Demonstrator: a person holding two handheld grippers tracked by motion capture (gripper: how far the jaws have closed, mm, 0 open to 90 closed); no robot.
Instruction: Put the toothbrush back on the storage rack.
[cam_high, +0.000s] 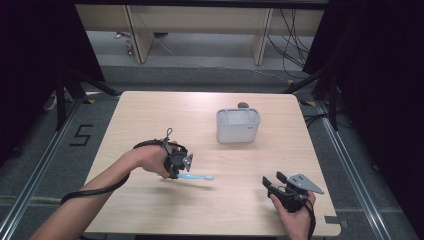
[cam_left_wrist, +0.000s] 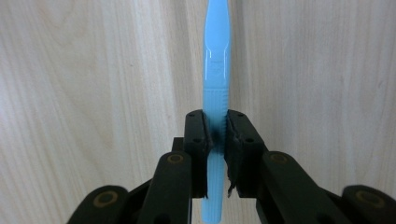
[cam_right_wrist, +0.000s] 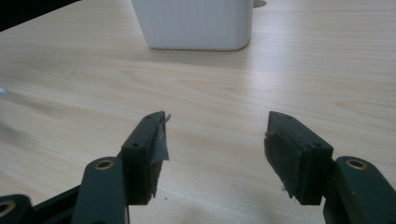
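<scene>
A: What can't you make out here?

B: The light blue toothbrush (cam_left_wrist: 215, 79): in the left gripper view its far end runs off the top edge, so no bristles show. In the high view its near part is hidden behind the left gripper (cam_high: 176, 161) and the hand holding it. There's also a small dark object (cam_high: 243, 105) behind the white container (cam_high: 238, 125); only its top peeks over the rim, so I can't tell what it is. The container is cut off at the top of the right gripper view.

A: And the count?

B: One toothbrush, one container, one dark object, two grippers, all on one wooden table (cam_high: 150, 115).

A: How do the jaws stand?

B: The left gripper's jaws are pinching the toothbrush handle, held over the tabletop in front of the container; whether it touches the wood I can't tell. The right gripper (cam_right_wrist: 215, 149) has its jaws spread wide with bare table between them, near the table's front right corner.
</scene>
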